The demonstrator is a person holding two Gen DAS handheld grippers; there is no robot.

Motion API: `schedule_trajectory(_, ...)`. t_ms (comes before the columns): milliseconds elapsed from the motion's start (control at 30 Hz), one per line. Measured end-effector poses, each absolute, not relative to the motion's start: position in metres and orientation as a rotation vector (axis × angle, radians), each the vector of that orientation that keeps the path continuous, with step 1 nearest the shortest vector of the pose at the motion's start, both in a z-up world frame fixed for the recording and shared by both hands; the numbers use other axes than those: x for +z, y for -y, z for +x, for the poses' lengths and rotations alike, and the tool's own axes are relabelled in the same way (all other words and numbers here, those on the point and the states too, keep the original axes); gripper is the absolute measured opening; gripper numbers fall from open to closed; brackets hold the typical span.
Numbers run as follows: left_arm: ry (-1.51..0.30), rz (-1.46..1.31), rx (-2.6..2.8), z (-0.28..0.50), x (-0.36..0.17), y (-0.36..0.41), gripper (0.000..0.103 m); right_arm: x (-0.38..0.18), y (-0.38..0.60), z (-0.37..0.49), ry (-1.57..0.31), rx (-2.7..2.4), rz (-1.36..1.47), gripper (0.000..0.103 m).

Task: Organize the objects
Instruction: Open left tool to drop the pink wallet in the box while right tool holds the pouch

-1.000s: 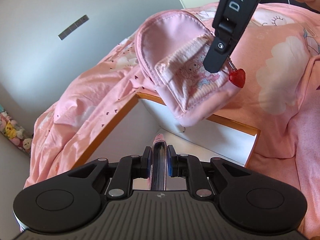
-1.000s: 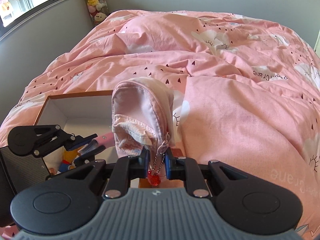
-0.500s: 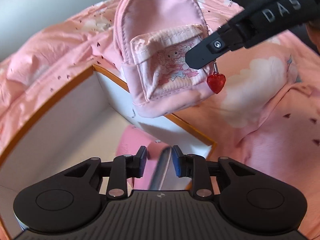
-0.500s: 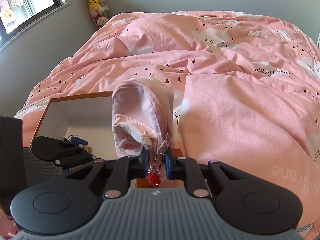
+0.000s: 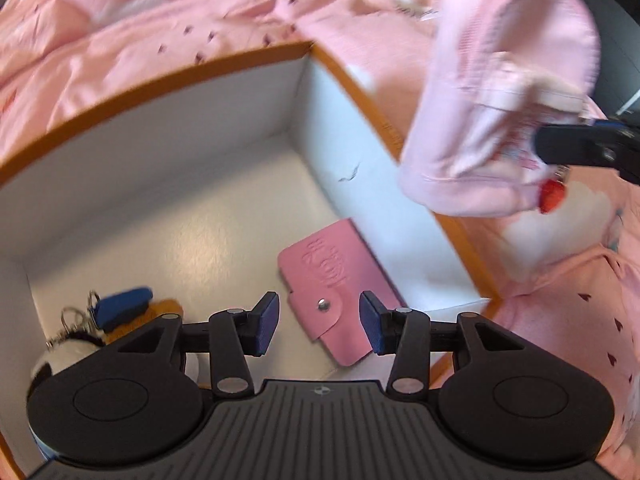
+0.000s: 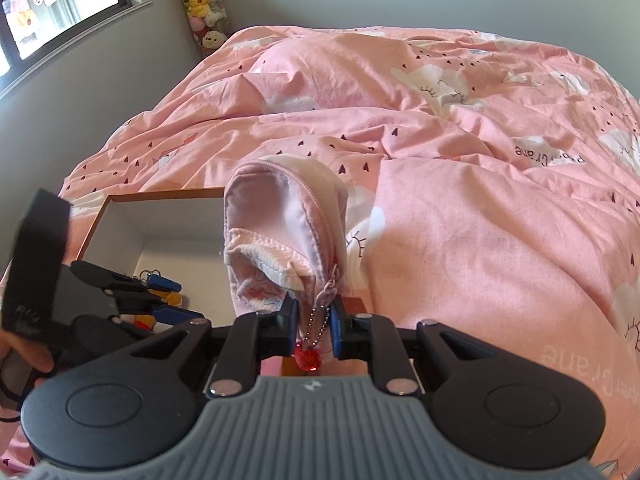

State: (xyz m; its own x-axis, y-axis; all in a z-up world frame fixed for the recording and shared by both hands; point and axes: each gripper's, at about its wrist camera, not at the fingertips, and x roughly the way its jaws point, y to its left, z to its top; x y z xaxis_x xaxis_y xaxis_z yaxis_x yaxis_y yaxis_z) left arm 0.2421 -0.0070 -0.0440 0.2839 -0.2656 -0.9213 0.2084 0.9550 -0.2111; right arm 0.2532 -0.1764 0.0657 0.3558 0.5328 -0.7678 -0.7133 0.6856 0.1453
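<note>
A left gripper (image 5: pixel 319 322) hangs over an open box (image 5: pixel 168 80) on a bed, its jaws opening and its blue pads (image 5: pixel 267 320) clear of the pink wallet (image 5: pixel 340 292) below. The wallet lies flat on the white box floor, snap flap up, close against the right-hand wall and partly framed between the spread fingers, touching neither. In the box's near left corner sit a blue key fob (image 5: pixel 120 312) with key rings and a black-and-white plush (image 5: pixel 60 356), half hidden behind the gripper body.

The right gripper (image 6: pixel 314 326) is clenched on the bead chain (image 6: pixel 316 326) of a small pink backpack (image 6: pixel 280 240), the pads closed on the chain just under the zipper pull. A red heart charm (image 6: pixel 308 360) dangles from the chain below the pads. The backpack hangs upright from that grip at the box's right edge, its zipper open along the top and its front pocket facing the box; in the left wrist view it is blurred. Whether its base rests on the box rim cannot be told.

The box, orange-rimmed and white inside, stands on a pink duvet (image 6: pixel 460 200) printed with small hearts and clouds. Plush toys (image 6: pixel 204 4) are stacked in the room's far corner beside a window (image 6: pixel 52 4). A person's fingers (image 6: pixel 24 356) show at the left edge of the right wrist view, gripping the left gripper's handle.
</note>
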Motion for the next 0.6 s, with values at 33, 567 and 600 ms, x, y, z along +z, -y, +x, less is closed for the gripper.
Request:
schedule_trajectory(33,-1.263,-0.078,-0.318,0.245,-0.048,0.005,0.052,0.066,0.173,0.252,-0.898,0.824,-0.241,0.017)
schedule_trajectory(567,-1.403,-0.1,-0.312,0.269,-0.089,0.016,0.027,0.059,0.15,0.261,-0.935,0.86,-0.298,0.017)
schedule_trajectory(600,-1.396,-0.096,-0.314,0.268,-0.089,0.016,0.027,0.059,0.15,0.262,-0.938,0.861,-0.3,0.017)
